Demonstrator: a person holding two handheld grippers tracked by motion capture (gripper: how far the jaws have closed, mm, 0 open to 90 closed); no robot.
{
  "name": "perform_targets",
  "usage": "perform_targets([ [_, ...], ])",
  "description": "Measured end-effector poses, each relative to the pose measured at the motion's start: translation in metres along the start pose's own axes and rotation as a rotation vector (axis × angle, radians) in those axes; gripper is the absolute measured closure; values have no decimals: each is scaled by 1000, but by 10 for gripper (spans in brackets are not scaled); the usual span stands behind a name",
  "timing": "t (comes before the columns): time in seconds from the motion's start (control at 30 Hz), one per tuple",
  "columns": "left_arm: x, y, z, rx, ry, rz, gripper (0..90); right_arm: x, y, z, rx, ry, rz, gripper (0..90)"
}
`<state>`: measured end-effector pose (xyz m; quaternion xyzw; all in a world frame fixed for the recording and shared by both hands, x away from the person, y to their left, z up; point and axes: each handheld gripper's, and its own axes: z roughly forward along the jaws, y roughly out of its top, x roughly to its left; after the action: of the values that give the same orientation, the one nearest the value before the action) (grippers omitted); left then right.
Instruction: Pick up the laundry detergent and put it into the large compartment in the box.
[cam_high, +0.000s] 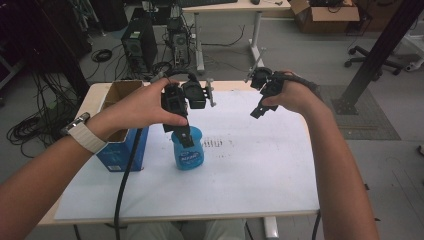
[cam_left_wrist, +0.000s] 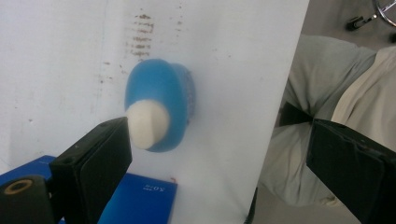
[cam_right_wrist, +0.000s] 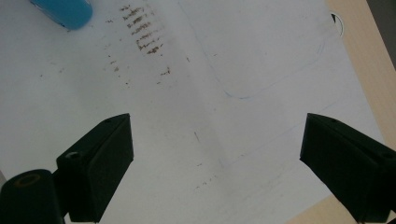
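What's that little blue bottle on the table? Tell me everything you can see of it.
The blue bottle is small, of see-through blue plastic by its look, wide at the base and narrowing to a white rounded cap. A printed label, too small to read, wraps its front. It stands upright on the white tabletop, beside a blue cardboard box. The left gripper hangs open above it, one of its fingers near the cap; whether they touch is unclear.

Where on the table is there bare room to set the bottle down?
Free: the white sheet right of the blue bottle, below the right gripper, and the near strip. Crowded: the left edge, with the blue box close beside the bottle.
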<state>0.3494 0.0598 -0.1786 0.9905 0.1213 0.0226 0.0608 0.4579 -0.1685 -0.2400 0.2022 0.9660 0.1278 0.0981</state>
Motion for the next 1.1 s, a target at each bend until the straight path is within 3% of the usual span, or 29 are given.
perform_targets([
  [0.57,27,-3,8,-1,17,-38,65,-2,1,3,6,-1,3,95],
  [1.1,33,0,24,33,25,-61,66,-2,3,4,8,-2,-3,95],
])
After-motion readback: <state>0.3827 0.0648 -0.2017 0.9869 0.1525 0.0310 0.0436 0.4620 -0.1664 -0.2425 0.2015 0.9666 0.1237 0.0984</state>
